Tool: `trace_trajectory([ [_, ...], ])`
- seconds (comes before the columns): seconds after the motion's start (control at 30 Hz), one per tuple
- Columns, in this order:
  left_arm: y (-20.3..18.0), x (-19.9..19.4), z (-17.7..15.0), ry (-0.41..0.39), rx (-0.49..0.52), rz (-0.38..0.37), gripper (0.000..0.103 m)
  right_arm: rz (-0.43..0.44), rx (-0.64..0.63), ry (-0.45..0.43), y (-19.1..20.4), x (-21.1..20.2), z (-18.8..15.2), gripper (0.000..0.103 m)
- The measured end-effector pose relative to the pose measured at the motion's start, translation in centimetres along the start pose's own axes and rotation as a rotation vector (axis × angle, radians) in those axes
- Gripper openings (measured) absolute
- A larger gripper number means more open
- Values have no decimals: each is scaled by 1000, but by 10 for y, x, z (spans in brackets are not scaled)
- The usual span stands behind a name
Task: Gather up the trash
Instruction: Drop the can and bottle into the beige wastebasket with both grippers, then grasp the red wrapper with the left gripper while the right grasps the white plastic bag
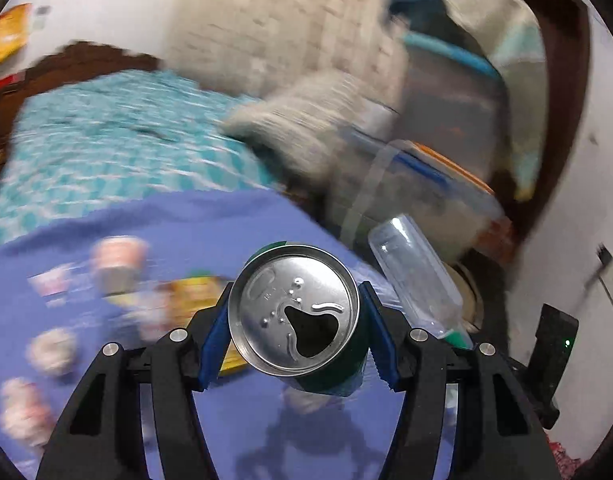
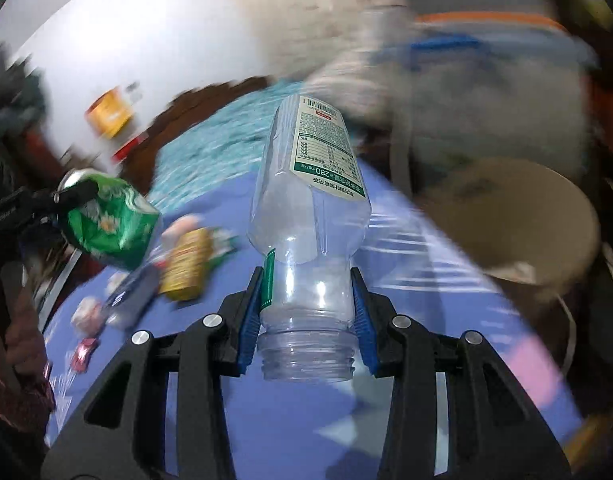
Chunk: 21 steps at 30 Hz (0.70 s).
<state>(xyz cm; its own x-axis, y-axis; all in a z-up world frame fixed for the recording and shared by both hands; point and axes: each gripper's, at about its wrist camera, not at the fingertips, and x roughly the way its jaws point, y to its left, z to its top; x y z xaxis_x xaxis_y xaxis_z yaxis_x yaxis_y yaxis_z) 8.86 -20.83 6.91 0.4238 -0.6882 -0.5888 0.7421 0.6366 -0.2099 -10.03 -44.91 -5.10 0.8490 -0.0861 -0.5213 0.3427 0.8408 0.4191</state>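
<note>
The green can (image 1: 294,312) sits between the blue pads of the left gripper (image 1: 296,330). The jaws squeeze it from both sides. Its silver top, with the drinking hole open, faces the camera. The can is up in the air above the purple cloth (image 1: 194,216).

The clear plastic bottle (image 2: 310,216) is in the right gripper (image 2: 308,320). The jaws are closed on its thin neck, just above the open mouth, which has no cap. The rest of the bottle sticks out away from the camera and shows a white and green label.

In the left view the bottle is just to the right of the can. In the right view the can is far over on the left.

Down on the purple cloth lie more bits of trash: a yellow wrapper (image 2: 186,266) and some small, blurry pieces. To the right of the cloth stands a round tan bucket (image 2: 510,216). Behind the cloth is a bed with a teal patterned cover (image 1: 106,132).
</note>
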Motion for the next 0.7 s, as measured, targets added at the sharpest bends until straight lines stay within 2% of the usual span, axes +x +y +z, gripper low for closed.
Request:
trace_trajectory([
  [0.07,-38,46,7,63,33,-79,57,-49,68,-17,-32,-11,0,43],
  [0.13,-71,85,13,102,65,-125,57,-101,125,-25,-61,-18,4,43],
  [0.27,-131,157,24,141,126,-162,57,-154,260,-12,-114,-21,9,43],
  [0.37,-164,202,25,182,139,-170,57,-173,295,10,-132,-14,11,45],
  [0.4,-175,218,24,200,147,-166,57,-177,306,18,-134,-11,10,47],
  [0.43,-185,234,22,227,159,-161,60,-177,321,20,-137,-8,12,63],
  [0.47,-191,248,19,260,169,-142,75,-180,324,13,-135,-9,13,71],
  [0.5,-193,254,18,275,172,-124,79,-183,320,-7,-134,-12,14,71],
  [0.57,-193,259,16,269,159,-103,79,-194,281,-52,-127,-22,16,71],
  [0.7,-174,228,19,227,134,-97,79,-208,238,-142,-113,-40,18,69],
])
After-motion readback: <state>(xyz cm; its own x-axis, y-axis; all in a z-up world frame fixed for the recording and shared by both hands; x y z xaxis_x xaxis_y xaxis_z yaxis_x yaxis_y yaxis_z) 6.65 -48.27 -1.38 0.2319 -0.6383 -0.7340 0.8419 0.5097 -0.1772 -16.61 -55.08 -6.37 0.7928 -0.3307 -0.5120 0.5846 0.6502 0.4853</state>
